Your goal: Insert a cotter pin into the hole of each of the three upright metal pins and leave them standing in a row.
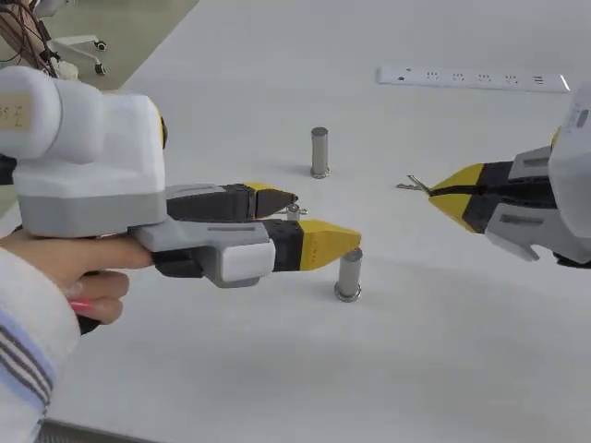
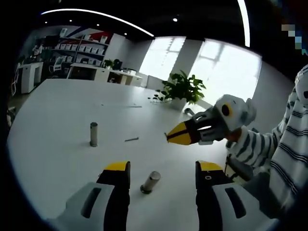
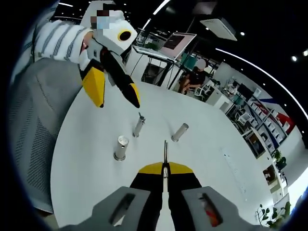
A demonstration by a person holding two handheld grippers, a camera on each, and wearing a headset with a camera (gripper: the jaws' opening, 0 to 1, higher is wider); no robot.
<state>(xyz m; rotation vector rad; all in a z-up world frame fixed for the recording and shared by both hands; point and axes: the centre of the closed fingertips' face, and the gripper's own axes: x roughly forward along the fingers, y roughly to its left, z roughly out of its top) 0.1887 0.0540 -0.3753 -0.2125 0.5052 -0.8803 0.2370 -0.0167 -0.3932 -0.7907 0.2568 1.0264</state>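
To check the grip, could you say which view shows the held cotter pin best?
Right gripper view: the cotter pin rises clearly from the shut right gripper. Head view shows it small; left gripper view barely.

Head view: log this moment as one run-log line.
left gripper open, jaws either side of middle metal pin | right gripper shut on cotter pin | cotter pin not yet inserted

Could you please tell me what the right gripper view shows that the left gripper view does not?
Right gripper view: the near metal pin, the cotter pin clamped in the shut right gripper, and a seated person. Left gripper view: a potted plant by bright windows. Both: the white table, the far metal pin, the middle metal pin, and both grippers, the left gripper open.
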